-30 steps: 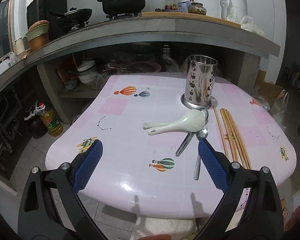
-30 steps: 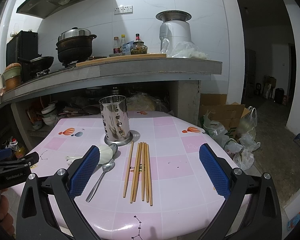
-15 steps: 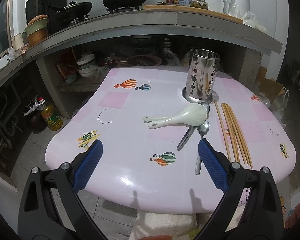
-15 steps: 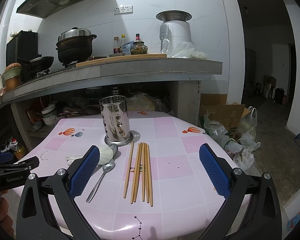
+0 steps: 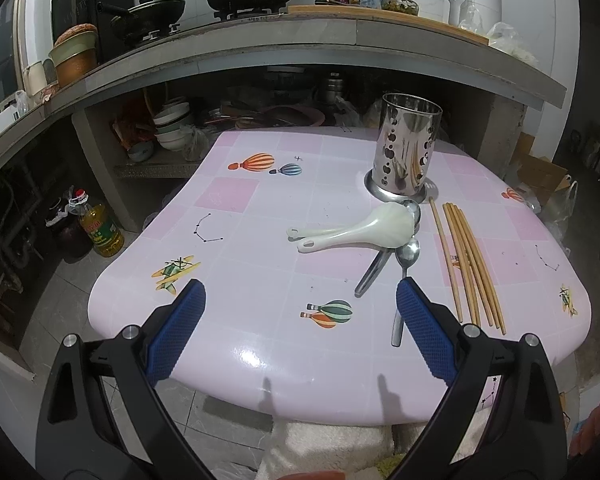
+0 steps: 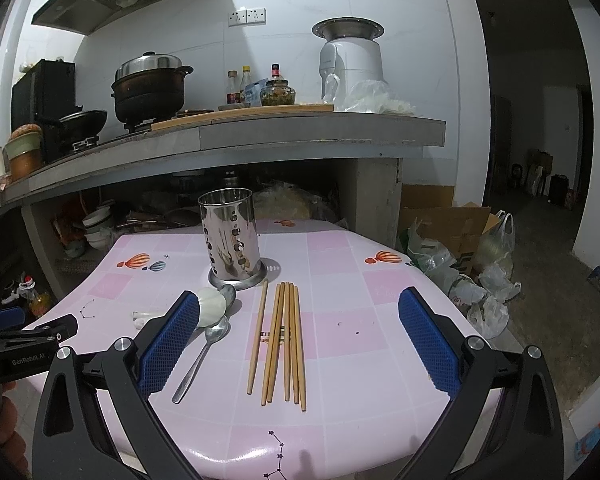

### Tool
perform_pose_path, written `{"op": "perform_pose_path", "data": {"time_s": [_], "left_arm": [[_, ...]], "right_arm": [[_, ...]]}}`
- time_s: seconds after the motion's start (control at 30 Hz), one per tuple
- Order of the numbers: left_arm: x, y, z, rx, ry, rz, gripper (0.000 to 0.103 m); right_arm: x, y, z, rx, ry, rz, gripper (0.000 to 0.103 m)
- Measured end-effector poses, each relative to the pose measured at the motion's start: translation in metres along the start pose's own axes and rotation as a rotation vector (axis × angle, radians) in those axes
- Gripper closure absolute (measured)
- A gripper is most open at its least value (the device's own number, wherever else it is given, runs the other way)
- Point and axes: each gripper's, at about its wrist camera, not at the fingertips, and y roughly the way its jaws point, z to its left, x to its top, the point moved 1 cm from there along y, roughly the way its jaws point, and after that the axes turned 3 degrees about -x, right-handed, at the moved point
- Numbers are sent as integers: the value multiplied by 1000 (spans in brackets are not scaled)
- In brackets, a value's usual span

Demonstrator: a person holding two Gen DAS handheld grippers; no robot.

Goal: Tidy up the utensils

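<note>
Left gripper (image 5: 298, 322): fingers spread wide and holding nothing, poised above the near edge of the table (image 5: 260, 360); it also shows at the left margin of the right wrist view (image 6: 28, 340), well apart from the utensils.
Right gripper (image 6: 298, 344): fingers likewise fully parted and empty, framing the chopsticks from the near side without touching them.
Chopsticks (image 6: 282, 340): a loose bundle of wooden sticks lying flat, roughly parallel, one stick set slightly apart on the left. Judged light, stiff and prone to rolling; a pinch across the middle of the bundle would likely gather several, though thin sticks flat on the table may slip out.
Metal spoon (image 6: 204, 354): lies just left of the chopsticks, handle toward the camera, bowl near the pale spoons. A second metal utensil (image 5: 374, 270) lies crossed beside it. Judged rigid, smooth and slippery; the handle's mid-length looks the surest hold.
Pale plastic spoons (image 5: 352, 230): two nested, handles pointing left, bowls resting against the metal pieces. Judged light and stiff; the handles are the free part to take.
Utensil holder (image 6: 230, 236): perforated steel cylinder, upright on a round base at the far side of the utensils, appearing empty. Judged light enough to tip if struck at the rim.
Progress: all utensils lie on the table; none stands in the holder.
</note>
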Motion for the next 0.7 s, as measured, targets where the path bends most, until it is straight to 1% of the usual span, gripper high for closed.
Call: {"op": "perform_pose_path", "data": {"time_s": [0.7], "left_arm": [[0,0,0,0,2,3,11]], "right_arm": [[0,2,0,2,1,8,6]]}}
